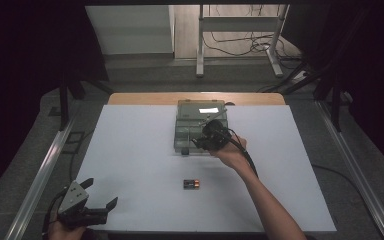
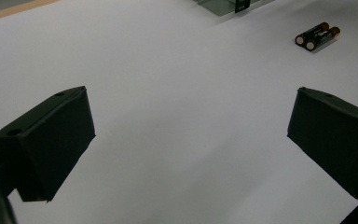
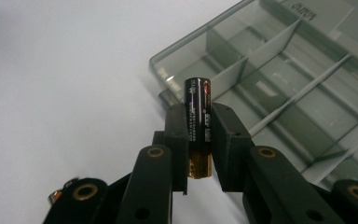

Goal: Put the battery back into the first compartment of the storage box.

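From the high view I can't make out the battery [image 3: 198,126] behind my right gripper [image 1: 206,141], and the organiser box [image 2: 221,5] is clipped by the left gripper view's top edge.

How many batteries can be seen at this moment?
3. One battery is clamped in the right gripper at the edge of the clear compartment box. Two more batteries lie side by side on the white table. Others may hide inside the box.

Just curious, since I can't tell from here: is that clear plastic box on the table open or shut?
Open. The box shows bare dividers and compartments from above, with its lid laid back behind it.
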`<move>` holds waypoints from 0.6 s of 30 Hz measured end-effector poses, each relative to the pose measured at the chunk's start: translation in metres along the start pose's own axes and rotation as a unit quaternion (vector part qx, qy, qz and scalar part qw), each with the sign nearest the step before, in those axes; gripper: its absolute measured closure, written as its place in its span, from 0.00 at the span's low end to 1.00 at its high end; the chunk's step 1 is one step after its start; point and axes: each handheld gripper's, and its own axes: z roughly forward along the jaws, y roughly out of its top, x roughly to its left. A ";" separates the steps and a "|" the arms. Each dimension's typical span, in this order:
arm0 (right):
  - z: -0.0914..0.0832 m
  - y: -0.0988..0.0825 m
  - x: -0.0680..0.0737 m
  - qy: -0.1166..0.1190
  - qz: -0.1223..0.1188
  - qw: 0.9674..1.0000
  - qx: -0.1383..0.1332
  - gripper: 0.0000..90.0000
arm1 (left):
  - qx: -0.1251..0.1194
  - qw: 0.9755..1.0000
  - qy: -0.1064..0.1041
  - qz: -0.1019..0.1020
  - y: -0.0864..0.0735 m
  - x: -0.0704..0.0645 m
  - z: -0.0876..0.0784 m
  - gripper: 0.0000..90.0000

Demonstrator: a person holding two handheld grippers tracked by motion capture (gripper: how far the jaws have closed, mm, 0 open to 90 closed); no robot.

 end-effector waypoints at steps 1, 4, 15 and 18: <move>0.001 0.002 -0.001 0.000 0.003 1.000 0.000 0.85 | 0.000 1.000 0.000 0.000 0.000 0.000 0.000 0.01; 0.003 0.005 -0.004 -0.002 0.004 1.000 -0.003 0.85 | 0.000 1.000 0.000 0.000 0.000 0.000 0.000 0.01; 0.013 0.021 -0.018 -0.011 0.018 1.000 -0.006 0.85 | -0.001 1.000 -0.001 0.001 0.000 0.000 0.000 0.01; 0.016 0.025 -0.023 -0.012 0.023 1.000 -0.009 0.85 | -0.001 1.000 -0.001 0.001 0.000 0.000 0.000 0.01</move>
